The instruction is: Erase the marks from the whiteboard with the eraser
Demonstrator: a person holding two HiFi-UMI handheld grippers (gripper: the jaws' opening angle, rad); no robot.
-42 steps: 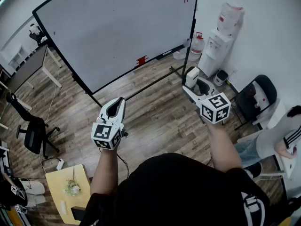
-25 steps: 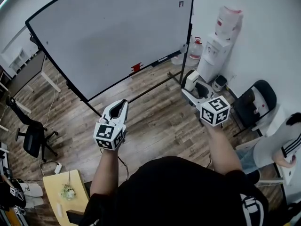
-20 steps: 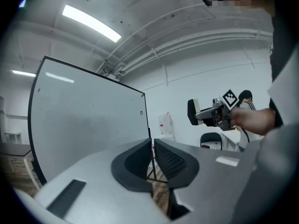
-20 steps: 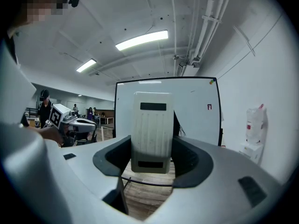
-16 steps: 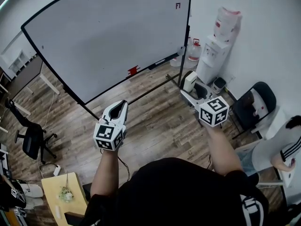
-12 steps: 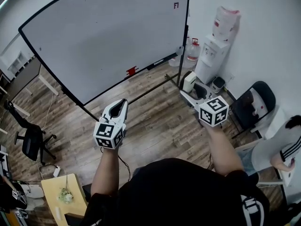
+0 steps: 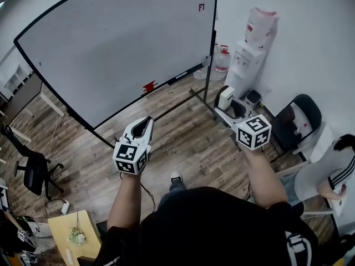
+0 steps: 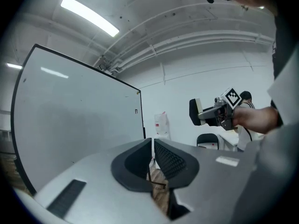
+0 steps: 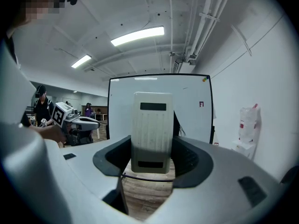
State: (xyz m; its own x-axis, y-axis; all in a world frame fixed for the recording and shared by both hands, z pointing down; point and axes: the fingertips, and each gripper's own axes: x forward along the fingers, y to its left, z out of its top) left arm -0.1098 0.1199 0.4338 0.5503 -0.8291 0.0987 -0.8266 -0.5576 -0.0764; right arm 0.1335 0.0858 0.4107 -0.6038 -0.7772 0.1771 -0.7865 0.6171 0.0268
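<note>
Left tongs (image 7: 142,124) are clenched with only a thin slit between the pads and nothing in it, as the left gripper view (image 8: 153,146) shows; they hang at waist height over the brown wooden plank floor (image 7: 183,137).

Ahead stands the large white black-framed whiteboard (image 7: 122,43). Its face looks almost bare. The one mark plainly visible is a small red sign near its upper right corner (image 7: 201,7), also seen in the right gripper view (image 9: 201,104). A small red object (image 7: 148,86) sits on the board's bottom ledge; what it is cannot be told.

Right tongs (image 7: 224,108) are grasping the cream ribbed plastic eraser block (image 7: 226,97), which stands upright between the jaws (image 9: 152,129), well apart from the board. Further right are a white water dispenser (image 7: 247,54) and a black chair (image 7: 302,112).

Compared with the head view of a moment ago, the board has drifted left and the red mark has dropped lower in the picture. A shoe (image 7: 176,177) now shows below the body. Both tongs keep the same pose. This reads as the person stepping towards the board's right end. Wiping has not begun, and the eraser must still be carried up to that corner.
</note>
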